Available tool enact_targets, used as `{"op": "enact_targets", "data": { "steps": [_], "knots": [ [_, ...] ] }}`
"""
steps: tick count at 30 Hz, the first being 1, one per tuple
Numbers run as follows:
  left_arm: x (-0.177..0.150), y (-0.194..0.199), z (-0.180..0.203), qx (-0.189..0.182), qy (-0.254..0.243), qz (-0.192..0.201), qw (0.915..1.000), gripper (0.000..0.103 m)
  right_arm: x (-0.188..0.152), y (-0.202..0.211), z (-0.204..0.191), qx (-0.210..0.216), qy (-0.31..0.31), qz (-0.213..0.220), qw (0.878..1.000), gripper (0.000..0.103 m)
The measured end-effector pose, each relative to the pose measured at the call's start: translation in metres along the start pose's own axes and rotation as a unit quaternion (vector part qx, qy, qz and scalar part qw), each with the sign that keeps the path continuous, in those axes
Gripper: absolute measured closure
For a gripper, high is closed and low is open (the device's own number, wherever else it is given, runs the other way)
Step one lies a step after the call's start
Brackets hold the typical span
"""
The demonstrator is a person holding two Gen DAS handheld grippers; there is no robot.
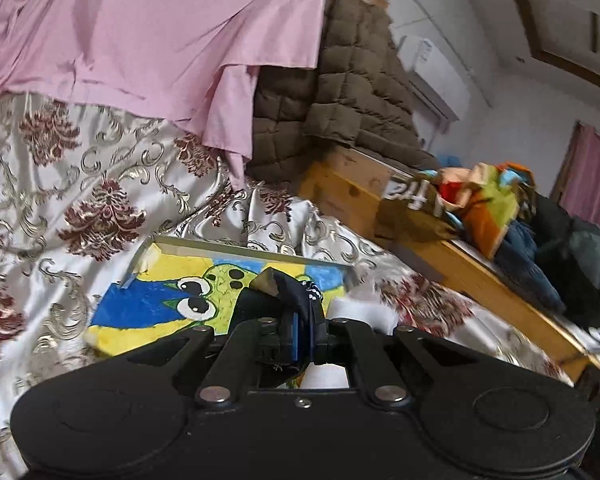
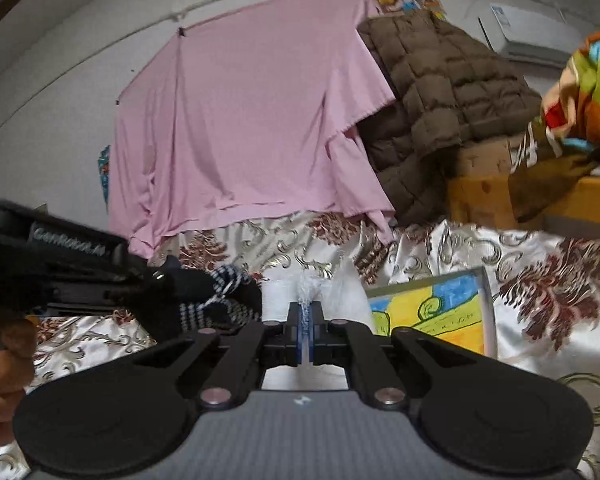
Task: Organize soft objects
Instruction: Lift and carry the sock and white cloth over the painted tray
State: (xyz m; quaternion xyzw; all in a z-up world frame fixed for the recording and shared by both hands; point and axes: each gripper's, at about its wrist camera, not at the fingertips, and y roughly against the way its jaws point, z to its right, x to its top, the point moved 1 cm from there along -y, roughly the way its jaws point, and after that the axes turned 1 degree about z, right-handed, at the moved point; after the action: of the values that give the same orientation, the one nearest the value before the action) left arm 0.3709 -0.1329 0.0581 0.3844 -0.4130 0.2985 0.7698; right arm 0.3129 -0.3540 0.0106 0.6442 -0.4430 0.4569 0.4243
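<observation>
The left gripper [image 1: 300, 312] has its jaws pressed together on a dark navy knitted sock with a white-dotted pattern [image 1: 296, 292], which bunches up just ahead of the blue pads; in the right wrist view the same sock [image 2: 220, 296] hangs from that gripper [image 2: 160, 280] above the cream satin bedspread with maroon and gold floral figures [image 1: 80, 200]. The right gripper [image 2: 306, 316] has its jaws closed on a white fluffy soft cloth [image 2: 312, 292], a frayed tuft standing up between the pads. Just beside both, a flat framed picture of a green cartoon frog on blue and yellow [image 1: 180, 288] lies on the bedspread. Behind hang a pink sheet [image 2: 240, 120] and a brown quilted blanket [image 2: 440, 92]; a pile of colourful clothes [image 1: 496, 208] rests on a wooden bench [image 1: 480, 272].
</observation>
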Motion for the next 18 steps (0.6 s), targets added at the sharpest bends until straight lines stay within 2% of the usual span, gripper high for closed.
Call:
{"op": "enact_targets", "data": {
  "steps": [5, 11, 16, 18],
  "knots": [
    [0.008, -0.050, -0.004, 0.013, 0.027, -0.003, 0.9996, 0.098, -0.005, -0.023, 0.018, -0.005, -0.026, -0.003, 1.000, 0.100],
    [0.006, -0.094, -0.010, 0.030, 0.037, -0.017, 0.9987, 0.098, -0.010, -0.041, 0.046, -0.039, -0.069, -0.025, 0.997, 0.100],
    [-0.007, -0.117, -0.019, 0.049, 0.059, -0.040, 0.9962, 0.098, -0.014, -0.050, 0.061, -0.060, -0.089, -0.045, 0.993, 0.099],
    [-0.014, -0.125, -0.022, 0.057, 0.068, -0.059, 0.9944, 0.097, -0.016, -0.054, 0.065, -0.066, -0.096, -0.056, 0.992, 0.096]
  ]
}}
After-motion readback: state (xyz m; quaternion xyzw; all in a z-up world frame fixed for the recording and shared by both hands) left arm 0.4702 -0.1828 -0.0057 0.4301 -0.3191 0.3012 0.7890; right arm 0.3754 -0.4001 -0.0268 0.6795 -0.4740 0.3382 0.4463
